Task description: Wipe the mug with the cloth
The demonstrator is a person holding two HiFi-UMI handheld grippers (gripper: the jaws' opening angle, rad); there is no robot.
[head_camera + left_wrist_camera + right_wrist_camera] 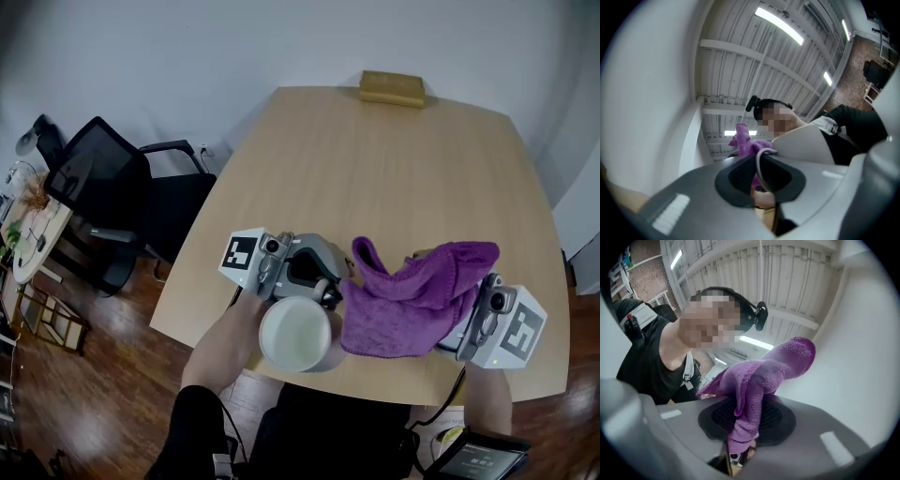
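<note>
Mug (295, 335) hangs over the near edge of the table (375, 169), with the cloth (403, 300) right next to it.
Narrow jaws on the left gripper (326, 289) pinch the mug's handle, opening facing up; the right gripper (455, 328) is clamped on the purple cloth, which drapes over and seems to touch the mug's side.

Broad open room was left over the middle and far parts of the wooden table (394, 169); only a small yellow block (392, 88) was set at its far edge. The near edge was crowded: the space between the left gripper (326, 292) and the right gripper (466, 330) was filled by the white mug (295, 335) and the draped purple cloth (412, 300). The table's left side was flanked by a black chair (103, 187).
</note>
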